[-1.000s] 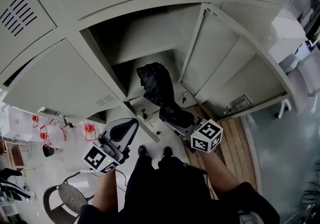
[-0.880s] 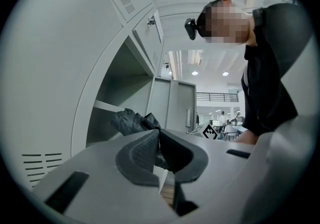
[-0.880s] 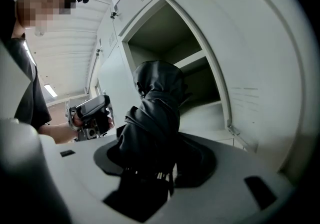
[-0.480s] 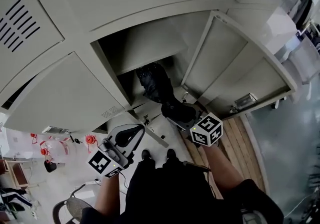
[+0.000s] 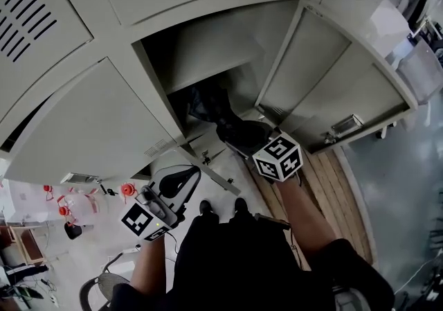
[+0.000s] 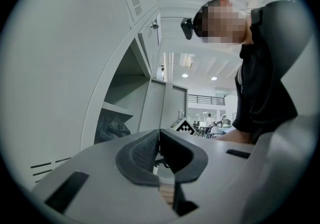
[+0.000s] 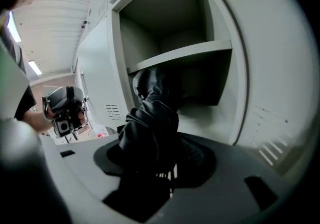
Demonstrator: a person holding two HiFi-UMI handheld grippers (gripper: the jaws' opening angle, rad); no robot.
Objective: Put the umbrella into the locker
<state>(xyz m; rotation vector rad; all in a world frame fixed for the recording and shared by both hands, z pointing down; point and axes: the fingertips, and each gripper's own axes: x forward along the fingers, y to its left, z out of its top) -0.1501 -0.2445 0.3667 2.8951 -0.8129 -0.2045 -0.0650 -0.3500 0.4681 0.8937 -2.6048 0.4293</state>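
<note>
The black folded umbrella [image 5: 213, 107] reaches into the open locker compartment [image 5: 208, 46], its far end under the inner shelf [image 7: 186, 53]. My right gripper [image 5: 239, 136] is shut on the umbrella's near end, just in front of the opening. In the right gripper view the umbrella [image 7: 150, 118] fills the space between the jaws of the right gripper [image 7: 155, 155] and points at the lower bay. My left gripper [image 5: 173, 185] hangs lower left, away from the locker, and is shut with nothing in it. In its own view the left gripper [image 6: 159, 148] has its pads touching.
The locker door [image 5: 315, 60] stands swung open to the right of the compartment. Closed locker doors [image 5: 90, 122] lie to the left and above. Wooden boards [image 5: 332, 178] cover the floor at right. A chair [image 5: 104, 289] and red items [image 5: 128, 190] sit at lower left.
My right gripper has carried the umbrella forward, so its far end now lies inside the compartment under the shelf. The left gripper has stayed about where it was.
</note>
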